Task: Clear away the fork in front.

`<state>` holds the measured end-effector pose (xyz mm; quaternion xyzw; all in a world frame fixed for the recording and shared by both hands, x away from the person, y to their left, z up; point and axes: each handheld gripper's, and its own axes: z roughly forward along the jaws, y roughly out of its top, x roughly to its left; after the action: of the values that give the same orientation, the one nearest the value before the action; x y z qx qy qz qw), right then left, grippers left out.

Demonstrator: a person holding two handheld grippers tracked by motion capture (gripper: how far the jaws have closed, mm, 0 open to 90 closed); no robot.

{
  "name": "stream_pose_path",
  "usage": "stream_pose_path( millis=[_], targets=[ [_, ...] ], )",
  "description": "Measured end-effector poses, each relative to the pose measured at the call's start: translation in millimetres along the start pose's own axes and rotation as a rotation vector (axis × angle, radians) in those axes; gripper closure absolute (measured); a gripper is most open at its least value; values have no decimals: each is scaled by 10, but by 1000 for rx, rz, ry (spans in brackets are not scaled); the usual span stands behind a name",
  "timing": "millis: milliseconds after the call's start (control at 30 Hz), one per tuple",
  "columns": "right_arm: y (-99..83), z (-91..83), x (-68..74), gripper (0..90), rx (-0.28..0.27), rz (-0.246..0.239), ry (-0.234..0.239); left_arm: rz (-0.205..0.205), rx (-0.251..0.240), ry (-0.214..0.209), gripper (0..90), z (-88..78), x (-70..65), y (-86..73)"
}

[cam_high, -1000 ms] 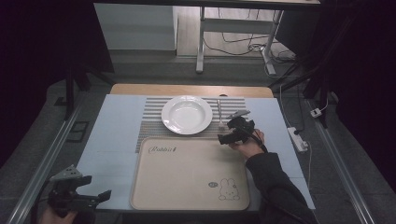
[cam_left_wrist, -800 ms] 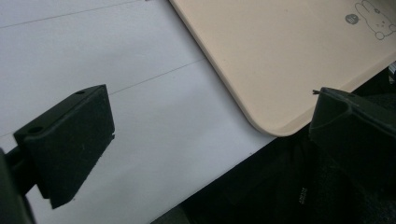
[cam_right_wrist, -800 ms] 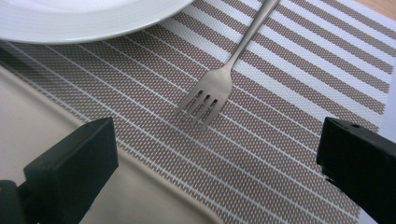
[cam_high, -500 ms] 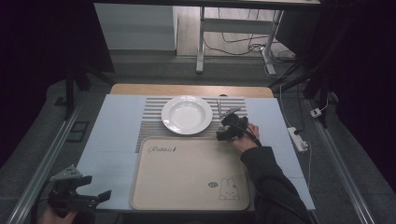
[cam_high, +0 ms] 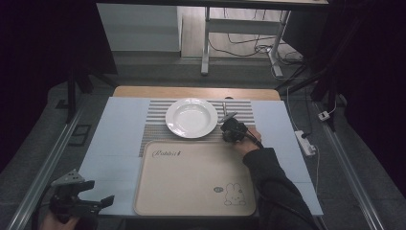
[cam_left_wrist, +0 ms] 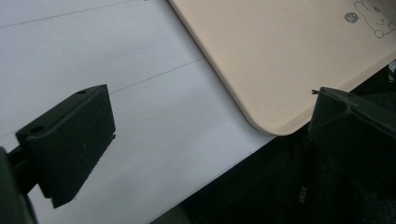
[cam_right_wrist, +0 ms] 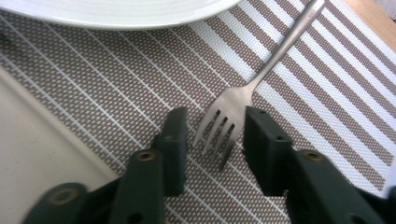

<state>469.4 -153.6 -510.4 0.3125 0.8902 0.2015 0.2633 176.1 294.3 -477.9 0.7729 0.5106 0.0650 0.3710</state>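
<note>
The fork (cam_right_wrist: 243,95) is seen lying on the striped placemat (cam_right_wrist: 327,107) beside the white plate (cam_high: 191,117), its tines bracketed by the released right tongs (cam_right_wrist: 215,137); the left tongs (cam_left_wrist: 210,135) are held spread over the worktop (cam_left_wrist: 140,116) edge

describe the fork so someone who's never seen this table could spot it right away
Start at the striped placemat at the table's far middle, where the white plate sits. Just right of the plate lies the fork, handle pointing away from the person, tines toward the beige tray. It is the one slim metal piece there, and the right gripper straddles its tines with jaws apart.
</note>
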Motion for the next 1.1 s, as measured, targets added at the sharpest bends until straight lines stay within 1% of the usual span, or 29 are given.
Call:
stream_pose_path(
  millis=[67,100,167,233,267,300,333,367,433,500,533,567,633,667,700,733,767,800,833,900,967,1000,1033,1100],
  targets=[
    [1,8,1,670,3,-3,3,0,0,0,9,0,-1,0],
    [2,9,3,681,6,-6,-5,1,1,0,9,0,-1,0],
    [2,0,16,717,6,-36,-25,1,1,0,9,1,-1,1],
    [3,-22,29,784,10,-63,-55,1,1,0,9,0,-1,1],
    [4,-31,24,832,9,-69,-65,1,1,0,10,1,-1,0],
    [3,-38,21,880,14,-54,-62,2,1,0,10,1,-2,1],
    [3,-38,21,880,14,-54,-62,2,1,0,10,1,-3,1],
    [-7,-34,-3,889,21,-20,-57,3,2,0,10,1,-4,1],
    [-14,-40,-27,893,23,-19,-57,4,1,-1,10,1,-5,1],
    [-26,-66,-60,895,6,3,-42,7,-2,-2,12,-1,-6,0],
    [-26,-66,-60,895,6,3,-42,11,-4,-1,12,-3,-11,-1],
    [-34,-111,-88,896,-10,19,-28,19,-5,2,11,-5,-20,-1],
    [-47,-166,-107,896,-22,30,-19,45,-3,19,6,-1,-56,1],
    [-55,-189,-110,896,-30,37,-19,45,-3,19,5,-1,-56,1],
    [-63,-233,-118,896,-36,43,-13,60,1,21,1,4,-75,5],
    [-63,-233,-118,896,-36,43,-13,60,1,21,0,4,-75,5],
    [-82,-315,-125,896,-54,53,1,72,-2,15,0,6,-86,10],
    [-82,-315,-125,896,-54,53,1,72,-2,15,0,6,-86,10],
    [-105,-401,-121,896,-66,52,14,75,-2,11,0,5,-90,16],
    [-137,-479,-112,896,-85,53,28,82,-4,6,0,5,-95,28],
    [-162,-550,-93,895,-91,50,40,86,-7,11,0,3,-104,37],
    [-162,-550,-93,895,-91,50,40,93,-14,5,0,-2,-106,44],
    [-197,-645,-69,895,-107,46,57,95,-21,-7,0,-4,-103,49],
    [-229,-731,-46,895,-123,49,73,95,-28,-30,0,-7,-96,62]
  ],
)
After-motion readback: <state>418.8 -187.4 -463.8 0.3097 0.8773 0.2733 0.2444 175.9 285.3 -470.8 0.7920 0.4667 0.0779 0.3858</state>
